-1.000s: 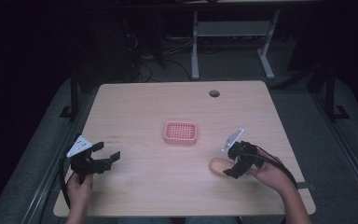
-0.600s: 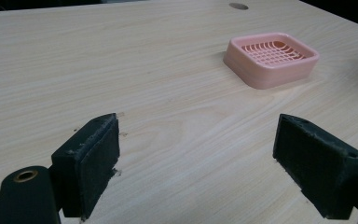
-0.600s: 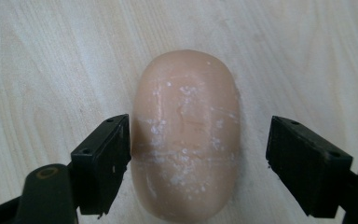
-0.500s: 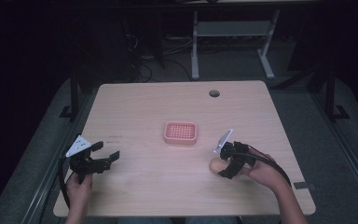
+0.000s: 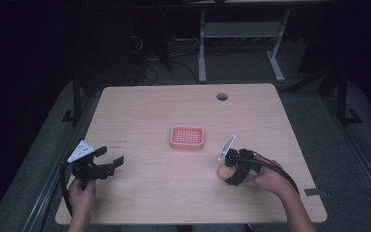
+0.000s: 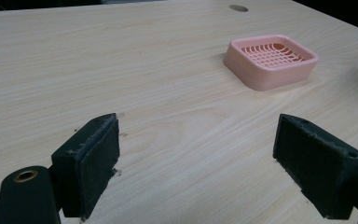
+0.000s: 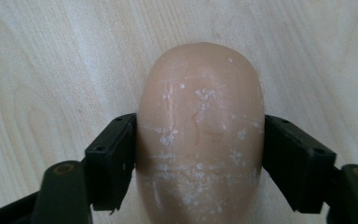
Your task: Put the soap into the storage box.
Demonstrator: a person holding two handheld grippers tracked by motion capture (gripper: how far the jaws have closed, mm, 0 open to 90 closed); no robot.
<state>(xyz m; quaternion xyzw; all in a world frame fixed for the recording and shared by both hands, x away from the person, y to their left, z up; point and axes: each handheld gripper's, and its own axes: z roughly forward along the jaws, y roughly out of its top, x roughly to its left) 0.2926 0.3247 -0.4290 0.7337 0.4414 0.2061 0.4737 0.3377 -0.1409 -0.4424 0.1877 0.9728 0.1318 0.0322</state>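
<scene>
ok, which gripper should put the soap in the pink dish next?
Right. The right gripper already has its jaws against both sides of the soap, near the dish. The left gripper is open, empty and farther off.

High view looked down across the table (image 5: pixel 164 106); both gripper views sat low, close above the same tabletop.

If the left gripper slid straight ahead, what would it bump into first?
Probably nothing: the left gripper points over bare wooden table. The pink slotted plastic soap dish sits right of its line, though depth is unclear.
</scene>
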